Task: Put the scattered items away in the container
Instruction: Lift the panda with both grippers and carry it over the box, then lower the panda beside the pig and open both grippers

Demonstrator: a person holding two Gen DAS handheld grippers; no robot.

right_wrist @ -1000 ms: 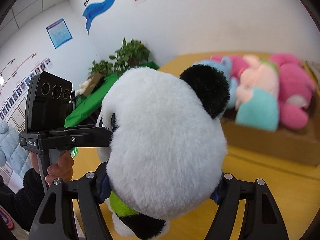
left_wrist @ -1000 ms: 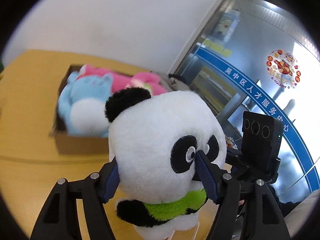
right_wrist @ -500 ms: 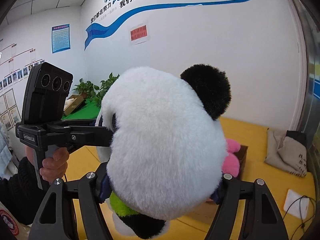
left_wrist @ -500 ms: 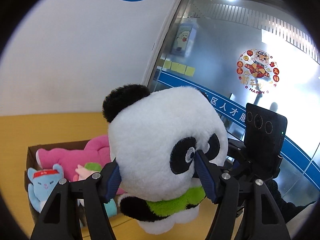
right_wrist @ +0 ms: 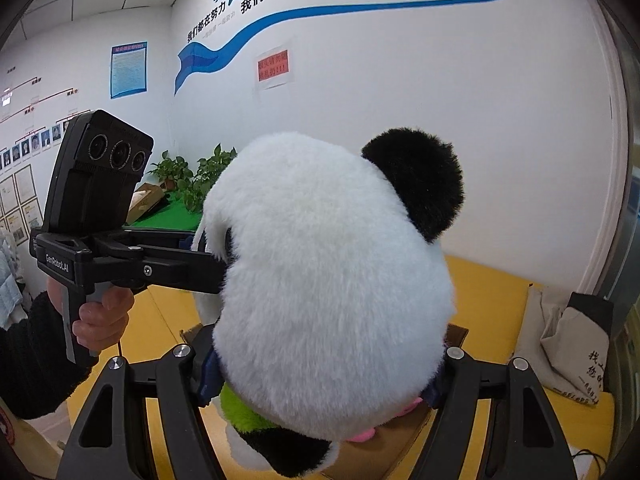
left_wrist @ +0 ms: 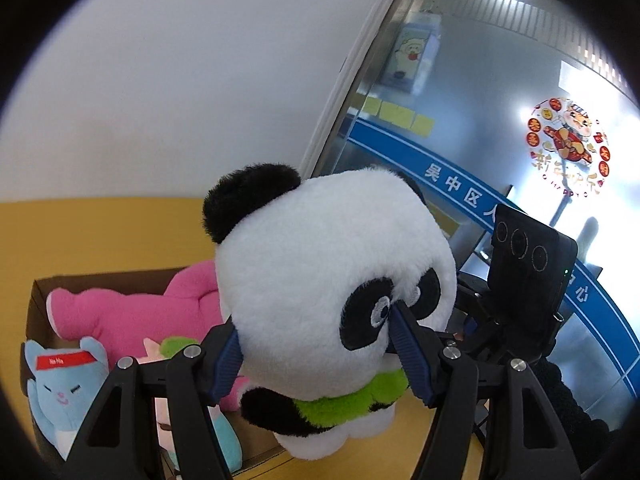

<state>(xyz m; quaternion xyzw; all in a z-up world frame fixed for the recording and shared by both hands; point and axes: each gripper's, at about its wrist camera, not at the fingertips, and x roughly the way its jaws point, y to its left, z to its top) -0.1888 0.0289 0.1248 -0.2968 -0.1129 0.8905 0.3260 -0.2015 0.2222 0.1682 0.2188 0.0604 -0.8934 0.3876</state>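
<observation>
A panda plush (left_wrist: 320,280) with a green scarf hangs in the air, clamped from two sides. My left gripper (left_wrist: 320,354) is shut on its head, one blue pad by the eye. From behind, my right gripper (right_wrist: 320,382) is shut on the white back of the panda's head (right_wrist: 332,280). The cardboard box (left_wrist: 38,292) lies below and to the left of the panda, holding a pink plush (left_wrist: 132,312) and a blue cat plush (left_wrist: 64,384). In the right wrist view only a cardboard edge (right_wrist: 456,332) shows past the panda. A hand (right_wrist: 100,320) grips the left tool's handle.
The box stands on a yellow floor (left_wrist: 100,232) by a white wall. A glass door with a blue band (left_wrist: 520,120) is to the right. A beige cloth bag (right_wrist: 568,344) lies beyond the box, and potted plants (right_wrist: 192,176) stand at the far left.
Both grippers have carried the panda up and toward the box. The box has slid from ahead to low in both views, partly under the panda. Both grips are unchanged.
</observation>
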